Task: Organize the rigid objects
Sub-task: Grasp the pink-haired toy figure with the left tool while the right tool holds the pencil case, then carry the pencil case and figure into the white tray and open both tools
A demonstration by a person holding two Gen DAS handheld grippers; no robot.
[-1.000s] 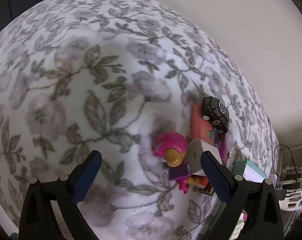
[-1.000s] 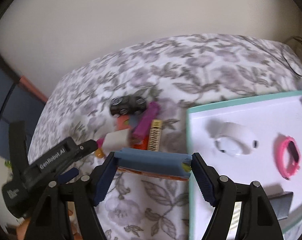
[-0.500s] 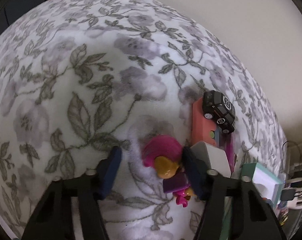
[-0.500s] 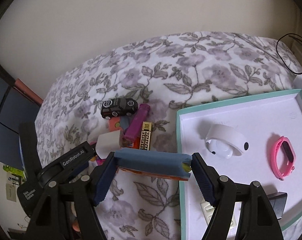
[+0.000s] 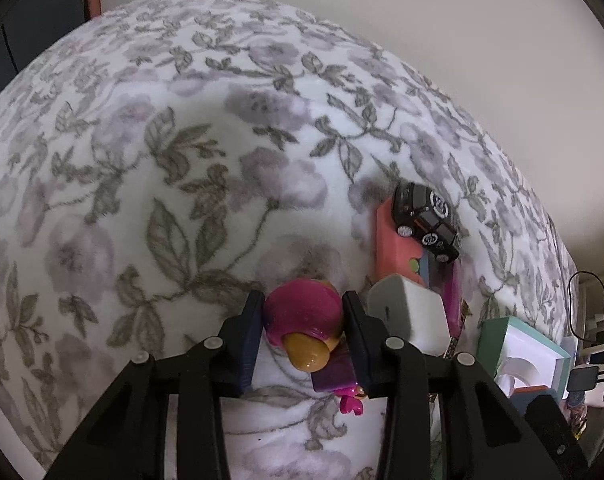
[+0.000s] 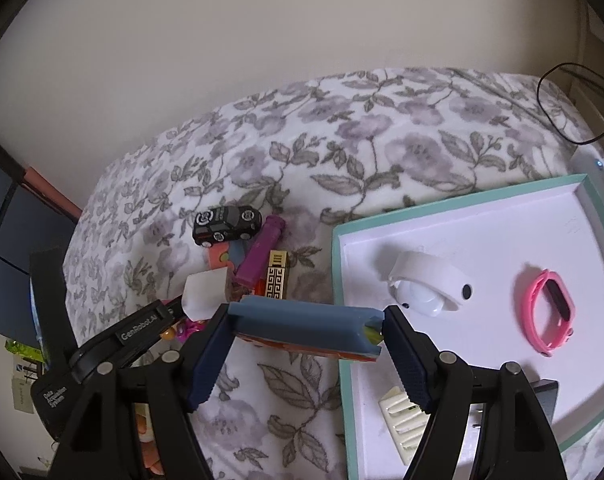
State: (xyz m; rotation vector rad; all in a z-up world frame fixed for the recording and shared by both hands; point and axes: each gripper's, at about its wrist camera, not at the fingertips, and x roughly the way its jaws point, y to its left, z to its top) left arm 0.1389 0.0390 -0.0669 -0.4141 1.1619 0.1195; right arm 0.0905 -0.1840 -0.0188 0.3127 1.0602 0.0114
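Floral blanket (image 5: pixel 150 184); left tongs (image 5: pixel 302 320) clenched on glossy magenta-haired doll (image 5: pixel 303 320), right tongs (image 6: pixel 306 330) gripping blue-topped box (image 6: pixel 302 322).

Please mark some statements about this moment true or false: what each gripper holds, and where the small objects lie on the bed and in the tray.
1. The left gripper is closed on the pink-haired toy figure. True.
2. The right gripper is empty. False: it holds a blue flat box between its fingers.
3. The black toy car lies inside the tray. False: it sits on the floral blanket, at the pile of small objects.
4. The pink wristband lies in the teal-rimmed tray. True.
5. A white round device lies in the tray, beside the wristband. True.
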